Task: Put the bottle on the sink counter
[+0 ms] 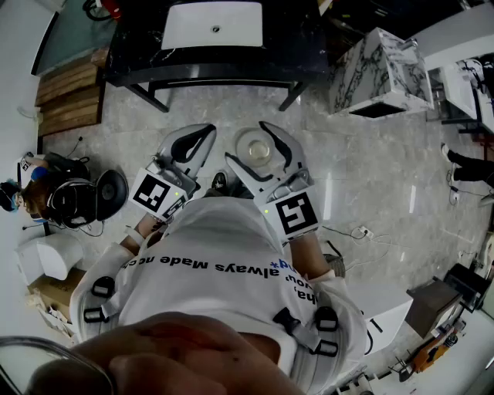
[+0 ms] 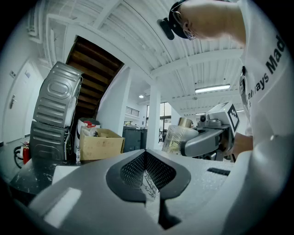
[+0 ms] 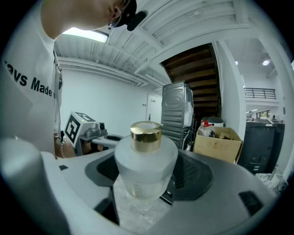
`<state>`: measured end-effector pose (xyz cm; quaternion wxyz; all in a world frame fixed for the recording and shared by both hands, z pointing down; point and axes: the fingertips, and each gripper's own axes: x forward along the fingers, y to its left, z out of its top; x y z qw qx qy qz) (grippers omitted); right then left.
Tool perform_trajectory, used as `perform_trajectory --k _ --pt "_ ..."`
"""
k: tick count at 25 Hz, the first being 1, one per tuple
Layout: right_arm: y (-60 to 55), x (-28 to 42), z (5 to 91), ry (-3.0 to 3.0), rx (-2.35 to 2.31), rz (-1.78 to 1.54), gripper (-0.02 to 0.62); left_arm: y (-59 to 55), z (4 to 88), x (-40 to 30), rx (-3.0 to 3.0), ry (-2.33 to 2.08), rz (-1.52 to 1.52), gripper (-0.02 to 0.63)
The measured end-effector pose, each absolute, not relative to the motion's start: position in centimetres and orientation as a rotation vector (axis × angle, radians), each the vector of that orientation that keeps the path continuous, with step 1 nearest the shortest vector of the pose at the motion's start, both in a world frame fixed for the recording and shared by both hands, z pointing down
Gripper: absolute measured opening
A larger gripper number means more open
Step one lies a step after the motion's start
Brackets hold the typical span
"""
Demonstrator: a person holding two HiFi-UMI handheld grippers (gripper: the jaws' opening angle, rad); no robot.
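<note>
A frosted glass bottle [image 3: 146, 167] with a gold cap stands upright between the jaws of my right gripper [image 3: 147, 186], which is shut on it. In the head view the bottle [image 1: 253, 149] shows from above, held over the pale floor in front of my chest by the right gripper [image 1: 248, 142]. My left gripper [image 1: 202, 137] hovers just left of it, and its jaws [image 2: 148, 180] are shut with nothing held. The black sink counter [image 1: 139, 65] with its white basin [image 1: 212, 23] lies ahead, past both grippers. From the left gripper view the bottle [image 2: 177, 137] appears at the right.
A marble-patterned block [image 1: 374, 73] stands to the right of the counter. Wooden steps [image 1: 69, 96] lie at the left. Headphones and gear [image 1: 81, 197] lie on the floor at my left, and white boxes [image 1: 390, 312] at my right. A cardboard box [image 3: 218, 144] and a grey metal appliance [image 3: 177, 112] stand nearby.
</note>
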<state>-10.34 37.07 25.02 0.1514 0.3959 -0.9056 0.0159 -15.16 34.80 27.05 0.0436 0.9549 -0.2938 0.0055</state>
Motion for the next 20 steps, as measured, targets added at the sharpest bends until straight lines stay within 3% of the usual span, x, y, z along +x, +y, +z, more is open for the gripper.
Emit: perform_trajectory --k 20 --pt "36.8 -15.7 24.9 -2.594 1.141 0.027 0.331 35.3 27.6 -20.4 2.942 -0.86 0.018 0.003"
